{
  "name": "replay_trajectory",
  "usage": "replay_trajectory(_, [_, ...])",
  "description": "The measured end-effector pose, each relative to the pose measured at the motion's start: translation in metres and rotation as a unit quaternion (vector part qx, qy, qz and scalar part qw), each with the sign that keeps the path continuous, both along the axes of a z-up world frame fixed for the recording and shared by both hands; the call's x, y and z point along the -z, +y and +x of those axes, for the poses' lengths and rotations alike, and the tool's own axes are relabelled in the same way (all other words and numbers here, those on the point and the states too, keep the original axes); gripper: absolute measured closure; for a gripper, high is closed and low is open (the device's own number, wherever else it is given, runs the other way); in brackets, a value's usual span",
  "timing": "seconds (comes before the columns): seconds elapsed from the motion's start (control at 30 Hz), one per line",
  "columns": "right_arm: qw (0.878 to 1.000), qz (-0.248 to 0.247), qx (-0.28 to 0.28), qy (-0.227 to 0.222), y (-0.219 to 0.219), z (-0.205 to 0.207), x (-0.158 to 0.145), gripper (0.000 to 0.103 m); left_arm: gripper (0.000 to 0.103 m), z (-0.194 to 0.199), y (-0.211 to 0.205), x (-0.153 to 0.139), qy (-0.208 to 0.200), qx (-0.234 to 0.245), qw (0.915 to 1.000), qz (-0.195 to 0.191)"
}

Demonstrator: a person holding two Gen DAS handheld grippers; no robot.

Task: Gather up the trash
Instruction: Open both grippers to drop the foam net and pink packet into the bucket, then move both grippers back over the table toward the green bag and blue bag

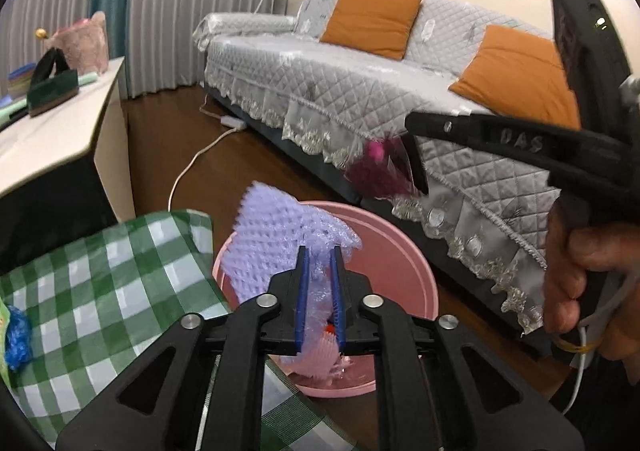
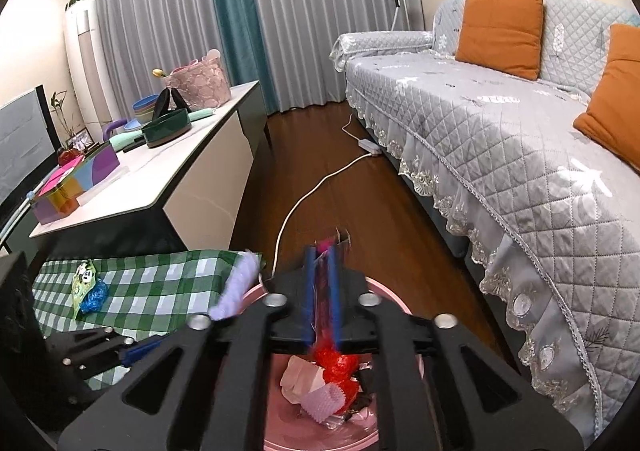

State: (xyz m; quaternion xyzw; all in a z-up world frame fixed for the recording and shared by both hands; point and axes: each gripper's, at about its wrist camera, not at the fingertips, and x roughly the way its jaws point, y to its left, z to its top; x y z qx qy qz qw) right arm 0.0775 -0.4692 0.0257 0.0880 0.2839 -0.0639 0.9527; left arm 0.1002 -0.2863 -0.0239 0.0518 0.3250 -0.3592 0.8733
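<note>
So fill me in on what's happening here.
A person is clearing trash with two handheld grippers. The left gripper holds a lilac foam net sleeve over the round pink plastic bin. The right gripper has a crinkly magenta wrapper between its fingers above the same bin, which already holds scraps.

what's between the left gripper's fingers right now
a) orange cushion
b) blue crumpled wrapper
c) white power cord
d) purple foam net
d: the left gripper has the purple foam net between its blue fingers, hanging over the pink bin; the blue wrapper lies on the checked cloth.
</note>
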Motion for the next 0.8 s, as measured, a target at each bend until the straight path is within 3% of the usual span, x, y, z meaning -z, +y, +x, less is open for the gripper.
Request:
replay_trajectory(0.07, [1.000,0.007,0.007,-0.003,-0.002,-0.001,0.000,0.055,0.089,0.000,0.004,0.002,0.005,-0.007,1.0000,-0.003])
replay_trajectory(0.5, [1.000,-0.001,-0.020,-0.016,0.028,-0.003,-0.010,0.055,0.087,-0.019,0.052,-0.018,-0.004,-0.047,0.9989,-0.009])
replay_trajectory(0.8, [0.998,0.009,-0.059,-0.035,0.073,-0.007,-0.027,0.055,0.087,-0.042,0.121,-0.043,-0.026,-0.098,0.9949,-0.008])
